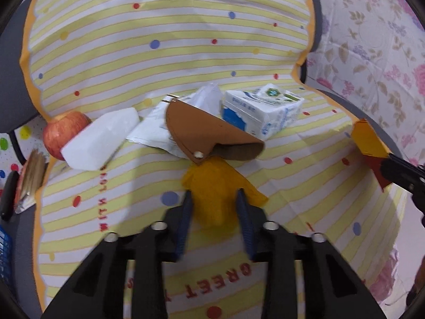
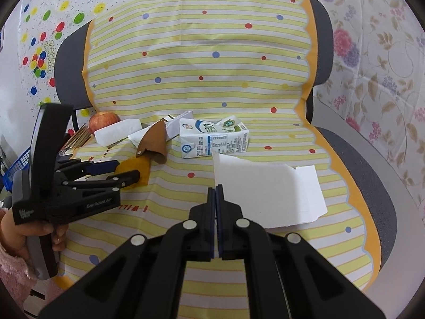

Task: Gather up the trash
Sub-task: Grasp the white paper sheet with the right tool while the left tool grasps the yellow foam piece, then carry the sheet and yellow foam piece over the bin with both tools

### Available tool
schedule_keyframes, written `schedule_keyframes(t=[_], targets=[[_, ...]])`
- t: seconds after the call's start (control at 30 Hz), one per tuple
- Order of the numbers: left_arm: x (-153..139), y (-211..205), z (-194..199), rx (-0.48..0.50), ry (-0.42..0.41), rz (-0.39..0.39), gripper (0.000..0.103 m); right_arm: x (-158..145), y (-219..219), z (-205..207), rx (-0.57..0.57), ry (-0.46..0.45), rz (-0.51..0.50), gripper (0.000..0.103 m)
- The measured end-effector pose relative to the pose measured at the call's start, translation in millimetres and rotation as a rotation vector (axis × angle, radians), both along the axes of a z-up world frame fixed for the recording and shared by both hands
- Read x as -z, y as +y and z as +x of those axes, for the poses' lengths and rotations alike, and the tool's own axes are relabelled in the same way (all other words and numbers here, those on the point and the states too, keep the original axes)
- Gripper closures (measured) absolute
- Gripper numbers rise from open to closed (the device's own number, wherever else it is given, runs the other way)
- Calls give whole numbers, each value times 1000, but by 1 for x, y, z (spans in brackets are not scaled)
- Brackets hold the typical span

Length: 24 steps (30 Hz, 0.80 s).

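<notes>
My right gripper [image 2: 215, 190] is pinched tight on the near edge of a white paper sheet [image 2: 268, 191], jaws fully together w/ the sheet lifted off the cloth. My left gripper [image 1: 214, 199] sits narrow around a crumpled yellow tissue [image 1: 212, 186], blue pads [image 1: 186, 212] on both sides of it; can't tell if they press yet. Surface is a yellow-striped cloth w/ red & blue dots [image 2: 199, 61] draped over a grey office chair [image 2: 372, 172]; red print on it reads "I WILL" in the right view, and part of a word, "GREET", upside down in the left. Left gripper body reads "GenRobot.AI". Just beyond the tissue: brown leather pouch w/ snap [image 1: 202, 130], crumpled white wrapper [image 1: 159, 130], white block [image 1: 101, 143], apple [image 1: 62, 133], and a blue-white milk carton [image 1: 261, 111], its small print unreadable. Far side: floral sheet at right [image 2: 372, 66], polka-dot sheet at left [image 2: 39, 26], blue basket [image 2: 16, 164] beside the chair.
</notes>
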State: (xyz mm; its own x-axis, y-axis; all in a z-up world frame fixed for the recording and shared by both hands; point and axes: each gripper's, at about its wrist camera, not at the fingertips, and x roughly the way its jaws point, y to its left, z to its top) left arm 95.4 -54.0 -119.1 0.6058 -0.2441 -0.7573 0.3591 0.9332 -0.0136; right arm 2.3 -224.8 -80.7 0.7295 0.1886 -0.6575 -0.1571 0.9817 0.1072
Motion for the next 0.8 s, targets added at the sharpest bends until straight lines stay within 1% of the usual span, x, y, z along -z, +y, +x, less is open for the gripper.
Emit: schedule_keyframes(t=[0.03, 0.07, 0.13, 0.2, 0.23, 0.3, 0.37, 0.4, 0.5, 0.57, 0.67, 0.8], targets=[[0, -2, -3, 12, -4, -1, 90, 0, 0, 0, 1, 1, 0, 101], [0, -3, -5, 21, -5, 2, 98, 1, -1, -1, 3, 4, -1, 101], [-2, -1, -11, 24, -6, -13, 99, 0, -1, -4, 3, 2, 2, 101], [-9, 6, -20, 17, -8, -61, 99, -4, -2, -8, 2, -9, 3, 101], [-15, 9, -26, 16, -19, -76, 100, -7, -3, -11, 2, -17, 6, 101], [-34, 15, -42, 18, -61, -119, 99, -18, -7, -19, 7, -42, 22, 101], [-52, 18, -56, 26, -105, -144, 100, -35, -10, -31, 20, -85, 28, 101], [-62, 18, -65, 32, -135, -147, 100, -40, -12, -35, 24, -99, 29, 101], [-78, 14, -85, 47, -190, -157, 99, -61, -16, -55, 41, -150, 34, 101], [-85, 10, -96, 68, -208, -174, 99, -72, -20, -70, 48, -173, 48, 101], [-90, -1, -113, 107, -230, -172, 99, -81, -27, -88, 62, -183, 68, 101], [-87, -16, -130, 144, -225, -162, 99, -86, -36, -109, 105, -187, 65, 101]])
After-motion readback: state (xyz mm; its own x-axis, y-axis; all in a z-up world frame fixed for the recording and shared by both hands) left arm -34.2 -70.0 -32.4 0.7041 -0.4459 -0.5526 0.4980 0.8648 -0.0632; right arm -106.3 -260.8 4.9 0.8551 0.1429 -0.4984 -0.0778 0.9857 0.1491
